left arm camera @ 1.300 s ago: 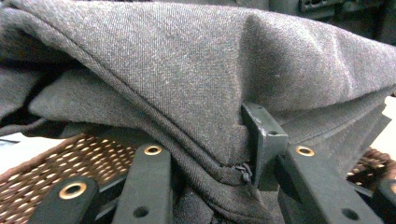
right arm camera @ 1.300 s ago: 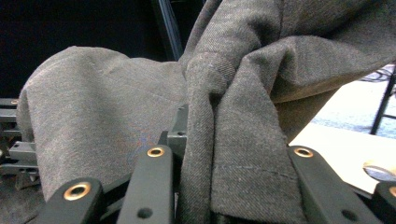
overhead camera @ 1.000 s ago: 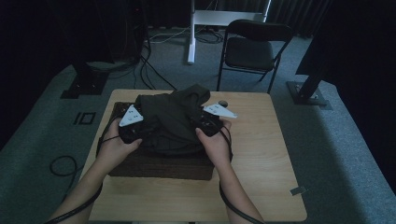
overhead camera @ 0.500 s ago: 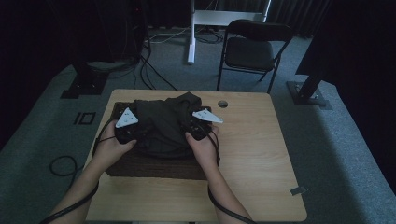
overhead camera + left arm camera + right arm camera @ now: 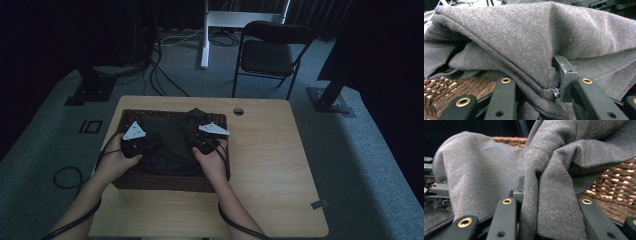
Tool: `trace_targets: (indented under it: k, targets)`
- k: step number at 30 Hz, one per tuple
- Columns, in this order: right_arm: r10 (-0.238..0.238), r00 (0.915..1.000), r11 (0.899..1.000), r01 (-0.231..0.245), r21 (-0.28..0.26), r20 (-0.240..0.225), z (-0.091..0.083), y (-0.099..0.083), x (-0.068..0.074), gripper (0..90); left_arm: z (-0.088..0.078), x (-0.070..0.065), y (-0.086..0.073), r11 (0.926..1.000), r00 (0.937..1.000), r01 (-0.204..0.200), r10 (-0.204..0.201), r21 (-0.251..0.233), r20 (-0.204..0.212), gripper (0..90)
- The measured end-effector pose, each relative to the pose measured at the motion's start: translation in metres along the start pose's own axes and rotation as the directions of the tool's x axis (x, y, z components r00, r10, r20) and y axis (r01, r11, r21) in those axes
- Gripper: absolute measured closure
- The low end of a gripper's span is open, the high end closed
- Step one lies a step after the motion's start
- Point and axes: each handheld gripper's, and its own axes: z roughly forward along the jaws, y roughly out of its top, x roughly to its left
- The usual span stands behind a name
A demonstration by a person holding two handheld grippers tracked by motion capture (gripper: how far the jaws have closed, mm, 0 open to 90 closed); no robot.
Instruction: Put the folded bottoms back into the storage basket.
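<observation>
Soft, light grey cloth point(image 5: 172, 142) sags over the basket point(image 5: 165, 181) at centre frame; each hand-held gripper, left point(image 5: 134, 145) and right point(image 5: 206, 141), pinches a bunched hem, the sensible hold.

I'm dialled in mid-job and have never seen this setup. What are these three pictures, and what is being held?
No robot arm here: a person holds a hand tool with a two-jaw claw in each hand. The high view looks down on the wooden table; the left claw and right claw come in from the bottom. The other two pictures come from a camera riding on each claw, looking along its black jaws. On the table sits a woven basket, and a dark grey cloth lies over it. Both claws are shut on the cloth, one on each side: folds of it are pinched between the jaws in each claw's view.
</observation>
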Motion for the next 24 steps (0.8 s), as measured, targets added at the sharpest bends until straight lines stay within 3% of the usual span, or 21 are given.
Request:
trace_targets:
  k: [7,11,16,21,24]
  targets:
    - [-0.023,0.9992,0.998,0.021,0.063,0.033,0.009,0.003,-0.001,66.4,0.011,0.004,-0.005,0.9998,0.9999,0.017,-0.017,0.011,0.000,66.5]
    - [0.014,0.9986,0.993,-0.020,0.120,0.051,0.019,0.001,-0.005,66.2,0.017,0.006,-0.010,0.9988,0.9996,0.028,-0.028,0.040,-0.002,66.4]
    - [0.019,0.9966,0.979,-0.035,0.201,0.080,0.030,-0.006,-0.007,66.2,0.026,0.008,-0.020,0.9953,0.9989,0.043,-0.045,0.087,0.013,66.1]
    - [0.013,0.9945,0.971,-0.037,0.237,0.104,0.036,-0.007,-0.008,66.1,0.032,0.008,-0.024,0.9934,0.9984,0.053,-0.055,0.102,0.017,66.1]
    - [0.035,0.9934,0.963,-0.063,0.262,0.109,0.038,-0.013,-0.012,65.1,0.034,0.006,-0.027,0.9919,0.9983,0.049,-0.052,0.117,0.026,65.9]
